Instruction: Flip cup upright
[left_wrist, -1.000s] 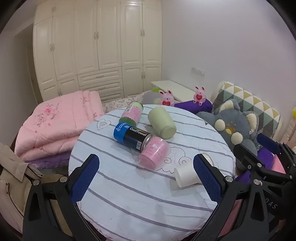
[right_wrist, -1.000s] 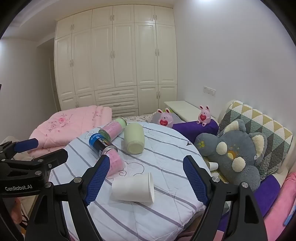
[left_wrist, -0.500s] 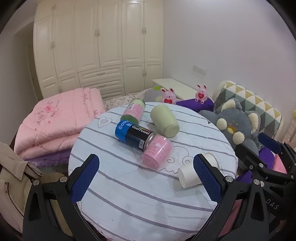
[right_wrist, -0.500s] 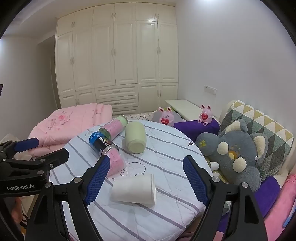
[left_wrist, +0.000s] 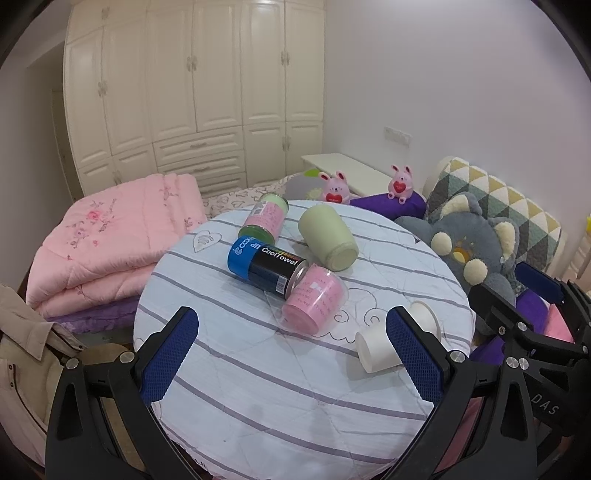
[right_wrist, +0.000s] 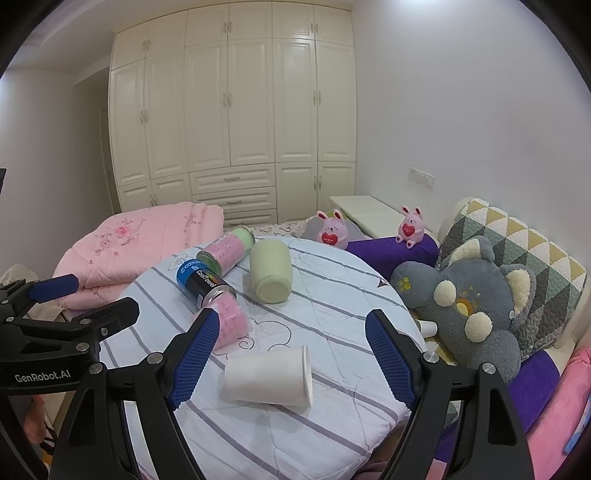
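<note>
From my right wrist camera, the white paper cup (right_wrist: 269, 374) lies on its side near the front edge of the round table (right_wrist: 332, 424), its rim toward 3 o'clock and its base toward 9 o'clock. My right gripper (right_wrist: 291, 363) hangs over it with the blue fingers (right_wrist: 194, 352) spread wide, one on each side of the cup and neither touching it. Past the cup, toward 11 o'clock, a pink cup (right_wrist: 229, 322) lies tipped over against a black and blue CoolTowel can (right_wrist: 201, 282); a pale green cup (right_wrist: 270, 271) lies at 12 o'clock, and a pink and green jar (right_wrist: 226, 249) rests farther back. From my left wrist camera the white paper cup sits at 3 o'clock, partly behind the right-hand finger of my left gripper (left_wrist: 291, 360), which is also wide open and holds nothing. A grey plush toy (right_wrist: 469, 306) leans at the table's 3 o'clock edge, and a folded pink quilt (left_wrist: 107, 240) lies off at 10 o'clock.
</note>
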